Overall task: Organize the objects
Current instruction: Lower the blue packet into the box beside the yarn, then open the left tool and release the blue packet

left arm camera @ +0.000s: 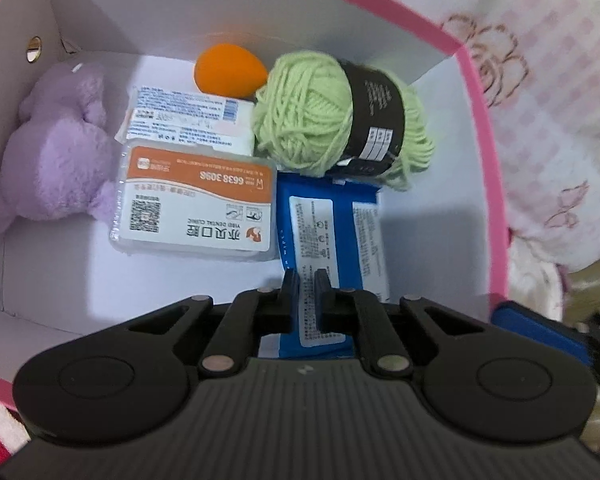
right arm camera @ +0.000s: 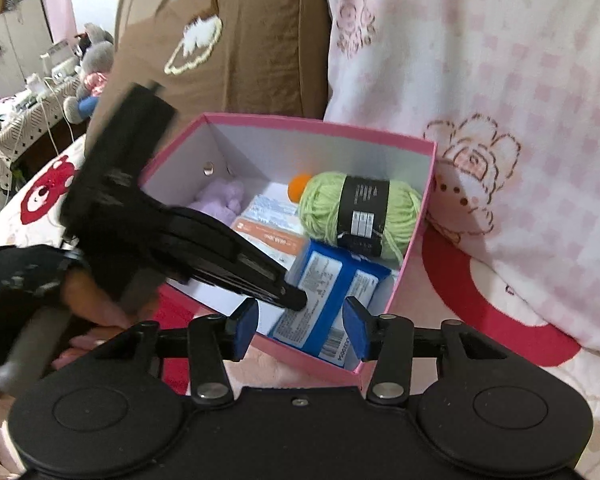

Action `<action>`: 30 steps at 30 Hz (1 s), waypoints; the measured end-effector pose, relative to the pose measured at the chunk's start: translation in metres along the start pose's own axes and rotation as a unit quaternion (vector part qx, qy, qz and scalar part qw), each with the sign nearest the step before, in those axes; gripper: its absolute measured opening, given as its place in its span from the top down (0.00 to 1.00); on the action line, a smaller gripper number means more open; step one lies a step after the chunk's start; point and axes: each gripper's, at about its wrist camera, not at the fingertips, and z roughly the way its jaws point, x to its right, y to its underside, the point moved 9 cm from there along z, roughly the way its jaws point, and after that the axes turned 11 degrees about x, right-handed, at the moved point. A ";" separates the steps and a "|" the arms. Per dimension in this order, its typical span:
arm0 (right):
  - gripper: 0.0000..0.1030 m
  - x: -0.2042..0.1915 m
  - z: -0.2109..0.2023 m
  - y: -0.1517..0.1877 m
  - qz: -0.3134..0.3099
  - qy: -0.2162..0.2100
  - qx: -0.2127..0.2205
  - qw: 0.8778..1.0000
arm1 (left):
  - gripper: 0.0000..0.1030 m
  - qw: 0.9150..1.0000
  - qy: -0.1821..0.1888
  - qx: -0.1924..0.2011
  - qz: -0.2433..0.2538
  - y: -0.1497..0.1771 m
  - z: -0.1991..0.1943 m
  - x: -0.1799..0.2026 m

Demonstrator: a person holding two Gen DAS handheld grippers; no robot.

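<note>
An open pink box point(left arm camera: 480, 120) point(right arm camera: 320, 122) with a white inside holds a purple plush point(left arm camera: 56, 148), an orange sponge point(left arm camera: 228, 68), a green yarn ball point(left arm camera: 312, 116) point(right arm camera: 324, 208), a white packet point(left arm camera: 180, 116), a clear case with an orange label point(left arm camera: 192, 204) and a blue pack point(left arm camera: 332, 232) point(right arm camera: 324, 304). My left gripper point(left arm camera: 304, 292) point(right arm camera: 296, 300) reaches into the box, shut, its tips at the blue pack's label with nothing seen between them. My right gripper point(right arm camera: 300, 328) hangs open over the box's near wall, and the pack's near end shows between its blue pads.
The box rests on pink-checked bedding point(right arm camera: 500, 80) with red patches point(right arm camera: 460, 304). A person in a brown garment point(right arm camera: 228, 40) stands behind it, one hand point(right arm camera: 92, 304) on the left gripper's handle. A cluttered table point(right arm camera: 28, 112) with cables and toys sits far left.
</note>
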 end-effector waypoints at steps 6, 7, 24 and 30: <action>0.50 0.006 -0.004 0.002 0.000 0.004 0.010 1.000 | 0.92 1.000 -0.003 0.009 0.001 -0.005 0.004 0.006; 0.50 0.007 -0.004 0.003 0.001 0.004 0.011 1.000 | 0.92 1.000 0.000 0.010 -0.002 -0.005 0.001 0.004; 0.43 -0.023 -0.055 -0.010 0.046 0.010 0.058 0.997 | 0.90 0.997 0.005 0.064 0.048 0.032 -0.159 0.000; 0.38 -0.050 -0.080 -0.010 0.010 0.020 0.064 0.998 | 0.86 0.994 0.000 0.091 0.058 0.050 -0.212 -0.003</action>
